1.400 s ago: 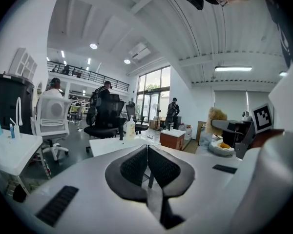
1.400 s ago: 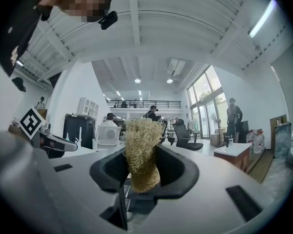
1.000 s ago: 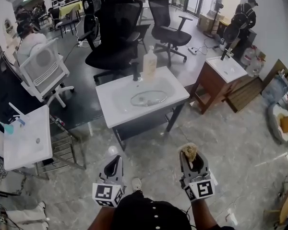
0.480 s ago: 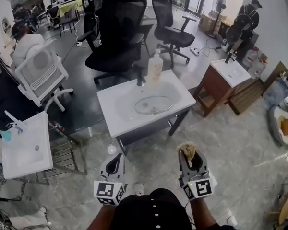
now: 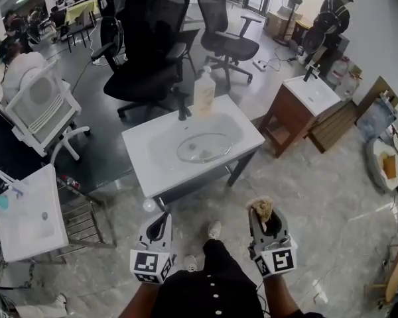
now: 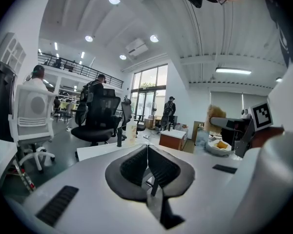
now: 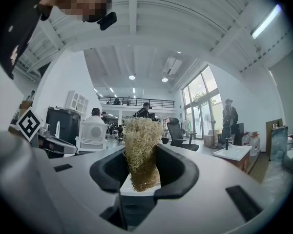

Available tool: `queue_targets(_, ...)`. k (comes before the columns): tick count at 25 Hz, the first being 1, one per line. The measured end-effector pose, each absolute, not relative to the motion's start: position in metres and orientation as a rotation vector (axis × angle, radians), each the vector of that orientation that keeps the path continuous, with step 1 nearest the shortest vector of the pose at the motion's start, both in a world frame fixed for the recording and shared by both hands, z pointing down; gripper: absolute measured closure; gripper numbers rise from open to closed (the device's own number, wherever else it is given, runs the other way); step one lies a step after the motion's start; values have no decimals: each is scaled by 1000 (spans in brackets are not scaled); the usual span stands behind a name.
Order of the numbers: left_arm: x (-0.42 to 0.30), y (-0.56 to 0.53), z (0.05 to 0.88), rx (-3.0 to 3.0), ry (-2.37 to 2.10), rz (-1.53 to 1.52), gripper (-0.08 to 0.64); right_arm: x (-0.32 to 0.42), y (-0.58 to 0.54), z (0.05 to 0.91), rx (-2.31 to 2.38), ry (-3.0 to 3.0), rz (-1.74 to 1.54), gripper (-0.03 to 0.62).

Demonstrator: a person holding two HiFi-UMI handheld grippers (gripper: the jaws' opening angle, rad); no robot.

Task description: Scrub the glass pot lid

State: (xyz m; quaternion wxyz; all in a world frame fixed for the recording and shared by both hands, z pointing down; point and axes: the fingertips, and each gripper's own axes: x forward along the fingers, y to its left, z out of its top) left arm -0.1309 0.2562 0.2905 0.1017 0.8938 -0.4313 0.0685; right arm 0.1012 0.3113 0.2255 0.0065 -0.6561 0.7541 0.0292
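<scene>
Only the head view shows the glass pot lid [image 5: 204,148], well ahead of the clenched left gripper [image 5: 160,220] and the right gripper [image 5: 264,220] grasping a scrubber [image 5: 261,208].

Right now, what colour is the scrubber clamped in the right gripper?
Pale straw-tan scrubber, clearest in the right gripper view.
</scene>
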Motion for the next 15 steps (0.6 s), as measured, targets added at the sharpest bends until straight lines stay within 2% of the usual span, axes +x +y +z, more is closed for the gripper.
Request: queue_targets(15, -90, 137, 305, 2580, -1341, 241, 534, 149, 176, 237, -1996, 2411, 63, 440)
